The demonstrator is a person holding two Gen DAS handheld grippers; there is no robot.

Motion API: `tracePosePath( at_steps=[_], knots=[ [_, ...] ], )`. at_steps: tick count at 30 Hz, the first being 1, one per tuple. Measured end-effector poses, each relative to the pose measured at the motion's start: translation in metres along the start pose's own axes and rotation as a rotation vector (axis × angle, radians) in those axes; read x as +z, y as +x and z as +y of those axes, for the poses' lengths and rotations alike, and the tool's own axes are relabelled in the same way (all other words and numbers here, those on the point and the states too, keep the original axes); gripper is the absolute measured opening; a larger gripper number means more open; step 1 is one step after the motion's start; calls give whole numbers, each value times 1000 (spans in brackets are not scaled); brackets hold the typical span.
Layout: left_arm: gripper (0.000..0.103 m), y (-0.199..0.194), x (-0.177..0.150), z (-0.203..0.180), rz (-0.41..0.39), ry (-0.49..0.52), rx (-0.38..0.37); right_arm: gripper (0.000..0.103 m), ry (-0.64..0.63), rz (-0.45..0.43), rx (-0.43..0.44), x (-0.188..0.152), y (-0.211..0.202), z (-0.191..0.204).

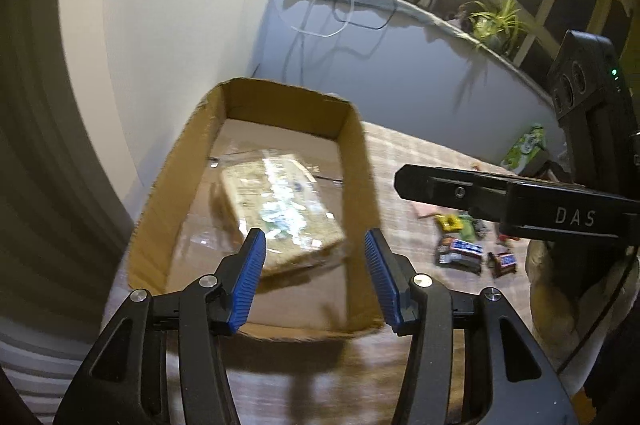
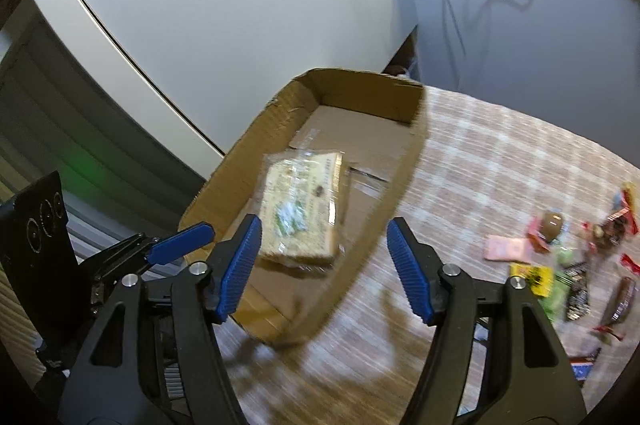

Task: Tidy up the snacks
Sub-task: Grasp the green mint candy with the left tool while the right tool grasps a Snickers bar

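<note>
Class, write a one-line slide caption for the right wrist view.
Open right gripper above a cardboard box holding one wrapped snack block; loose snacks wait on the checked tablecloth.

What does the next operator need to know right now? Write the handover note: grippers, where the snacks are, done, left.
Left gripper: open, nothing between its pads, above the near end of the cardboard box.
Right gripper: open, holding nothing, over the box's near right wall.
Done: one clear-wrapped cracker pack lies flat on the box floor, touched by neither gripper.
Left: the loose pile of small wrapped snacks is spread on the checked tablecloth to the right of the box, none boxed yet. A green bag lies further back on the table.
Next, probably: take the right gripper to the pile and bring pieces over.
</note>
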State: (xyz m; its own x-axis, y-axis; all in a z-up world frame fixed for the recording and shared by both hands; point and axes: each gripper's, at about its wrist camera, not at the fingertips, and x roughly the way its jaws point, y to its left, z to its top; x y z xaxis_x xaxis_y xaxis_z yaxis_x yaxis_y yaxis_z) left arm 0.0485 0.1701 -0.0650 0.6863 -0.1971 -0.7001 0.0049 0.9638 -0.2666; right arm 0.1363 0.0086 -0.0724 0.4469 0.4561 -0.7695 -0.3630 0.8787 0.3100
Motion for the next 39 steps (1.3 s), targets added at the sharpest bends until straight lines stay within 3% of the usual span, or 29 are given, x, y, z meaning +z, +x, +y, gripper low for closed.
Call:
tracePosePath(
  at_steps=[5, 9, 14, 22, 25, 27, 30, 34, 39],
  knots=[
    [51, -8, -7, -26, -9, 48, -18, 77, -32, -31, -46, -19, -37, -19],
    [51, -8, -13, -49, -6, 78, -53, 95, -43, -63, -110, -38, -70, -43],
    [51, 8, -25, -78, 42, 102, -95, 96, -68, -67, -196, -65, -103, -79],
    [54, 43, -38, -115, 135, 134, -135, 96, -82, -19, -285, -106, -118, -131],
    [57, 53, -44, -127, 167, 153, -145, 90, -96, 17, -290, -118, -116, -146],
    [57, 58, -49, -134, 191, 170, -157, 79, -111, 45, -276, -122, -112, -151],
    [57, 62, -62, -147, 224, 210, -162, 74, -183, 84, -260, -127, -103, -152],
    [57, 70, -76, -157, 248, 236, -156, 71, -259, 118, -252, -127, -85, -148],
    [57, 83, -85, -170, 246, 314, -88, 70, -322, 143, -256, -120, -67, -151]
  ],
)
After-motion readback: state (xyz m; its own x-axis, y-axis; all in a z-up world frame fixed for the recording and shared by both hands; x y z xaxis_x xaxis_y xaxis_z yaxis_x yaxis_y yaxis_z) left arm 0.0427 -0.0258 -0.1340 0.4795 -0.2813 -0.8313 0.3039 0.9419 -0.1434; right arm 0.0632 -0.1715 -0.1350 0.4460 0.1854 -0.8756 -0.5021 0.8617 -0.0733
